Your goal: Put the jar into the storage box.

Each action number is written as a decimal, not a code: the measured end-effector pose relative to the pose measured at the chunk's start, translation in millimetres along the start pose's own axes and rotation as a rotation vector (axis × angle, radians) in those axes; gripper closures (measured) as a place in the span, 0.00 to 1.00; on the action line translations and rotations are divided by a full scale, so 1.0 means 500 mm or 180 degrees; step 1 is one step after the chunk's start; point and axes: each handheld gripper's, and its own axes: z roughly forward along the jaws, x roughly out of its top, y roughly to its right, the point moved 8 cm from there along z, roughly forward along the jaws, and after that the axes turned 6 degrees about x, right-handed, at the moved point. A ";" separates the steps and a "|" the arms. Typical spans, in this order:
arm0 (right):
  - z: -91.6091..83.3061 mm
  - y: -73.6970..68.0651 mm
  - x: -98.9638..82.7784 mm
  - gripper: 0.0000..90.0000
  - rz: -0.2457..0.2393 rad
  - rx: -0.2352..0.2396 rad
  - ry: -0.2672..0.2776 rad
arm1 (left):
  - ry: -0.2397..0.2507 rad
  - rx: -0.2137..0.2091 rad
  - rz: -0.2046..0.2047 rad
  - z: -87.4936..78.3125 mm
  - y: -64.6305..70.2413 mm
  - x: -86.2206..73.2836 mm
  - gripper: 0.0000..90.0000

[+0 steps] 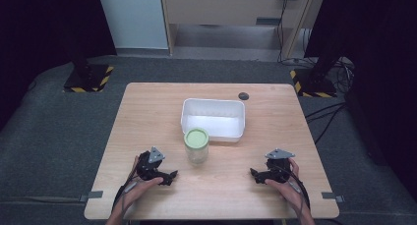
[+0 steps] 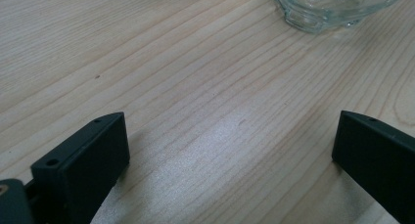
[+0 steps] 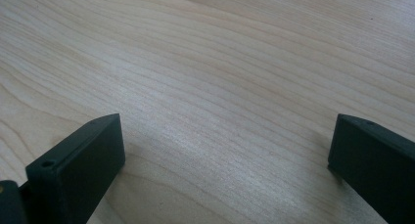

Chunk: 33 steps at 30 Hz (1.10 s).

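The left tool (image 1: 172, 176), a black two-jaw device with a grey three-cornered plate on top, rests low on the near left part of the pale wooden desk (image 1: 147, 117), held in the person's left hand (image 1: 140, 188). Its jaws point toward the middle of the desk and stand wide apart with nothing between them; in the left gripper view (image 2: 230, 141) bare wood grain lies between the two black jaws. The right tool (image 1: 253, 173), of the same build, rests on the near right part of the desk in the person's right hand (image 1: 285, 185), pointing inward toward the left one. Its jaws are also spread wide and empty, seen over bare wood in the right gripper view (image 3: 225, 141).

Between the two tools, a little farther from the person, stands an upright clear glass jar with a light green round lid (image 1: 196, 145); its glass base (image 2: 333, 9) appears at the top of the left gripper view. It is nearer the left tool and touched by neither. Just behind the jar sits a white rectangular plastic tub (image 1: 213, 104), open at the top. A small dark round object (image 1: 243, 95) lies near the desk's far edge, beyond the tub's right corner.
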 end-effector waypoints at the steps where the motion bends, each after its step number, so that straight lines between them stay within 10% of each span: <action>1: 0.000 0.000 0.000 0.00 0.0000 0.0000 -0.0001 | -0.0001 0.0000 0.0001 0.000 0.000 0.000 0.00; 21: 0.000 0.000 0.000 0.00 0.0000 0.0000 -0.0001 | 0.0016 0.0018 0.0023 -0.002 0.001 0.001 0.00; 33: 0.000 0.000 0.000 0.00 0.0000 0.0000 -0.0001 | 0.0322 -0.0011 0.0000 -0.018 0.007 0.025 0.02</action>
